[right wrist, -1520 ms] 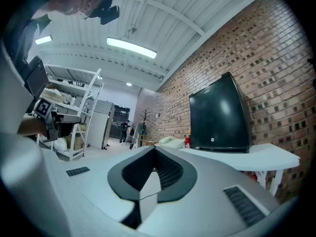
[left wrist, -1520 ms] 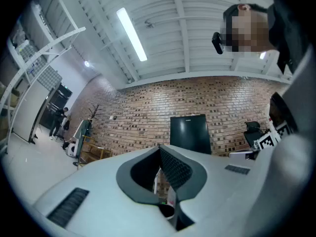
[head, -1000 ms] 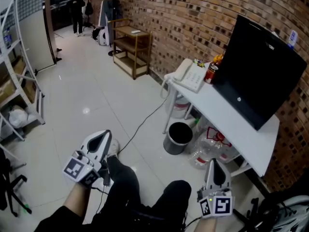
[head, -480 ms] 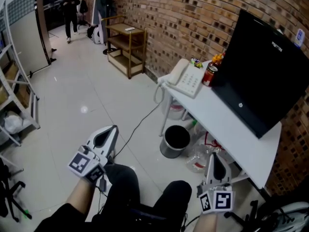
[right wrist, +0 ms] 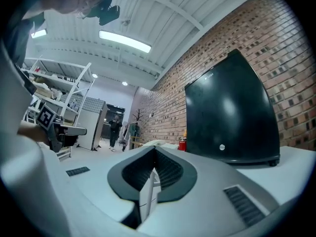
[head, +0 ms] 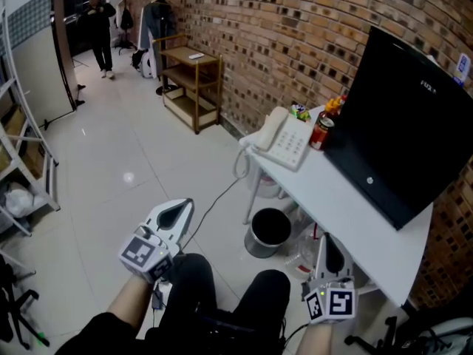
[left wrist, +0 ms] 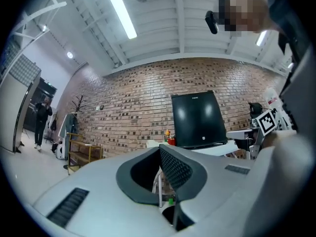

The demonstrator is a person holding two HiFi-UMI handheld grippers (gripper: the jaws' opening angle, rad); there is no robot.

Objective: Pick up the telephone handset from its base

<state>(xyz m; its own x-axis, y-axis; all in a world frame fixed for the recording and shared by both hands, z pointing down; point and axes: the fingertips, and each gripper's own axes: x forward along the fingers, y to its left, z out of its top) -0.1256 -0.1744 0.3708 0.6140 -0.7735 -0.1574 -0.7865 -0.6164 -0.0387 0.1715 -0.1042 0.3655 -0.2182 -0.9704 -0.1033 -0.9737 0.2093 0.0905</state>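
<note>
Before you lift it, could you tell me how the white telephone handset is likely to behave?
The telephone handset looks like rigid moulded plastic, so it is probably stiff and light. Its cord droops off the table edge, so it may tug back. Its smooth rounded shell could slip.

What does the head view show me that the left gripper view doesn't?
Head view only: the handset lying on its base, seen from above. Left gripper view only: the ceiling light and the left gripper with its jaws shut and nothing between them. Both: the black monitor, the red can and the brick wall.
</note>
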